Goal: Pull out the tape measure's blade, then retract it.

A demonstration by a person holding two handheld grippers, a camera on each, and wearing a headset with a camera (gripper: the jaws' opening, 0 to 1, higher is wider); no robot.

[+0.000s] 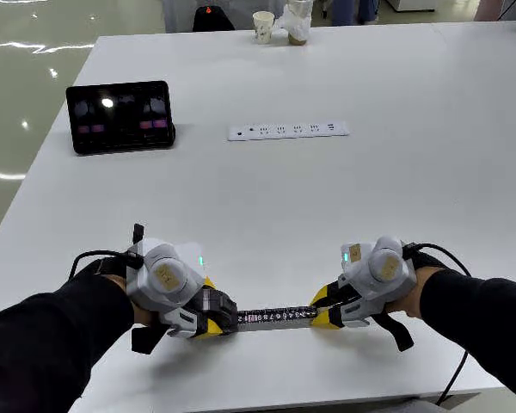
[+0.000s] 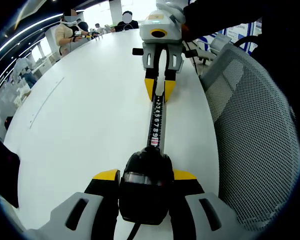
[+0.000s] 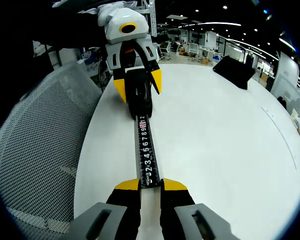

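**Left tongs [image 1: 211,320] clenched on tape measure case [image 1: 218,310], right tongs [image 1: 322,311] on blade [image 1: 275,317]**

Head view: the left tongs grip the black tape measure case at the near edge of the white surface [image 1: 327,198]. The right tongs pinch the blade's free end. A short run of blade spans the gap between the two tongs. Well beyond them lie a dark tablet [image 1: 120,116] and a white power strip [image 1: 288,131].

Left gripper view: the tape measure case [image 2: 145,192] sits squeezed between the yellow-tipped jaws. The numbered blade [image 2: 156,120] runs straight ahead from it to the right tongs [image 2: 160,90], which are closed on its far end. A mesh chair back [image 2: 250,130] stands to the right of the tongs.

Right gripper view: the right tongs [image 3: 150,186] hold the blade's tip between them. The blade [image 3: 144,150] leads forward to the tape measure case [image 3: 139,97], held in the left tongs [image 3: 138,85] opposite.
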